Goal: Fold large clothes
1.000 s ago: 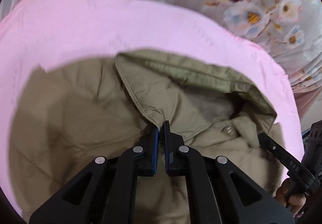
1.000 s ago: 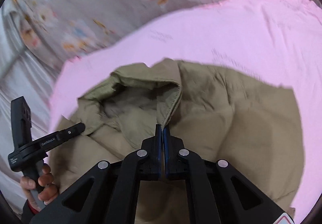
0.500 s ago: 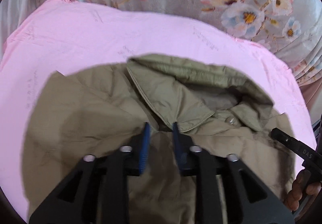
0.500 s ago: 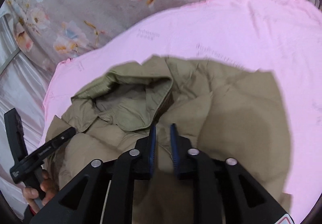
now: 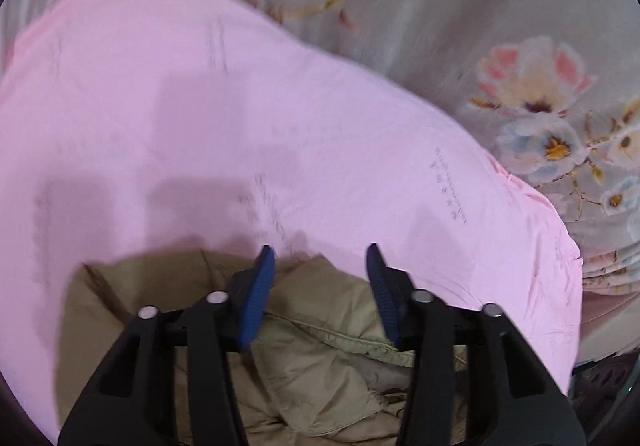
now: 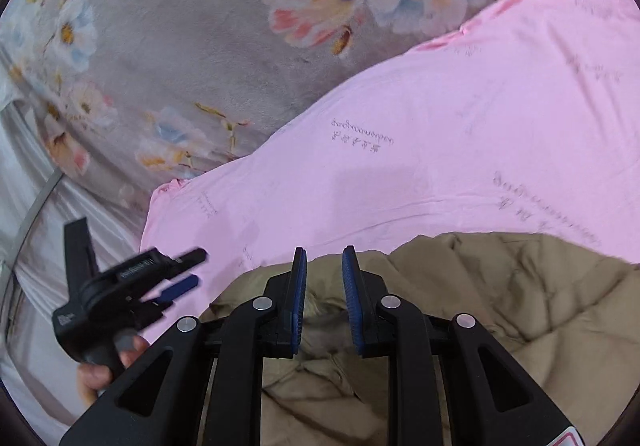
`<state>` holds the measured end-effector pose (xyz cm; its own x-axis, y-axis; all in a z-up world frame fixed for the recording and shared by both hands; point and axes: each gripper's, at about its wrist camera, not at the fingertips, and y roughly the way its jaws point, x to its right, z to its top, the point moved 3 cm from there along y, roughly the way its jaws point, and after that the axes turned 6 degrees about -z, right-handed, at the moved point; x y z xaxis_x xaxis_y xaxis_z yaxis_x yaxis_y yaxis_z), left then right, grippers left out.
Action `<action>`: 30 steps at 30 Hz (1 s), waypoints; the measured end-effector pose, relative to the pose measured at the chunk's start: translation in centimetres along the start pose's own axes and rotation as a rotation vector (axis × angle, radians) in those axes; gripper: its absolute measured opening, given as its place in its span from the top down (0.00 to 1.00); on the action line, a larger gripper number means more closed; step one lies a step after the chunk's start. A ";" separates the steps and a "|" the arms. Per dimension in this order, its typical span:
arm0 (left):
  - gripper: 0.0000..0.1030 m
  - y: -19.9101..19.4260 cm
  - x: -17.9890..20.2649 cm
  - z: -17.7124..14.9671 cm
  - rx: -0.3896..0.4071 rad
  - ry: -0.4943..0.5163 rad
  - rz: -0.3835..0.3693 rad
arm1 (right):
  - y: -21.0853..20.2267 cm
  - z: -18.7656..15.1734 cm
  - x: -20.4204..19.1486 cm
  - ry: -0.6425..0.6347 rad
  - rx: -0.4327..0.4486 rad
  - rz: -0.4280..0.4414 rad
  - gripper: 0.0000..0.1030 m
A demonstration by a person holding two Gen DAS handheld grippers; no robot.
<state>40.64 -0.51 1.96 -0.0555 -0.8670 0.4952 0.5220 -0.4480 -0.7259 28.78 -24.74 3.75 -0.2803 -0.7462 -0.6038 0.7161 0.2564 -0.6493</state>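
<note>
An olive padded jacket (image 5: 320, 330) lies folded on a pink sheet (image 5: 240, 125), its collar and lining toward me. My left gripper (image 5: 320, 258) is open and empty, hovering over the jacket's far edge. In the right wrist view the jacket (image 6: 500, 306) fills the lower right. My right gripper (image 6: 324, 258) is open and empty above the jacket's collar end. The left gripper (image 6: 188, 270) also shows at the lower left of that view, held in a hand, open.
A grey floral blanket (image 6: 200, 45) covers the bed beyond the pink sheet (image 6: 480, 125). White fabric (image 6: 24, 246) and a metal bar lie at the far left of the right wrist view. The floral blanket (image 5: 520, 45) shows at the upper right of the left wrist view.
Both grippers were shut on the jacket's collar edges a second ago. They have opened, let go and pulled back; the jacket now sits lower in both views.
</note>
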 end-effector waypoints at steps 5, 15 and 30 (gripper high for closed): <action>0.90 2.5 1.1 -5.0 -0.132 0.173 0.091 | 2.4 -2.6 0.8 -0.151 -0.101 -0.106 0.81; 1.00 1.2 -1.1 -9.7 -0.072 0.255 0.084 | 1.1 -4.3 3.4 -0.276 -0.081 -0.256 0.91; 0.93 1.0 2.6 -5.8 -0.074 0.224 0.027 | 2.1 -5.1 3.1 -0.334 -0.072 -0.289 0.90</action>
<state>36.09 -4.46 -0.29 -0.2347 -0.9019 0.3627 0.4628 -0.4318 -0.7742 26.22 -23.39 -1.84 -0.2317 -0.9481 -0.2177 0.5889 0.0414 -0.8072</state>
